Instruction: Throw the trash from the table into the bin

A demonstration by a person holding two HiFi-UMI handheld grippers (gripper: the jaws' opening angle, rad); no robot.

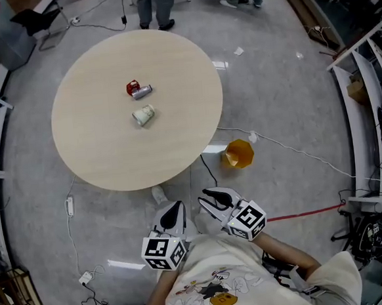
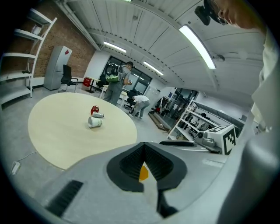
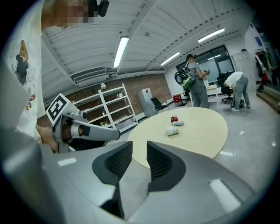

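Hung well short of the trash, nothing gripped.
Head view: showed white paper cup [image 1: 144, 115] tipped crosswise, silver can [image 1: 143, 91] and red crushed can [image 1: 132, 87] on round beige counter [image 1: 112, 155], ahead-left of left gripper [image 1: 171, 212] and right gripper [image 1: 213, 199]; orange bin [image 1: 238, 154] nearer the right. Left gripper view: showed jaws together. Right gripper view: showed jaws apart.
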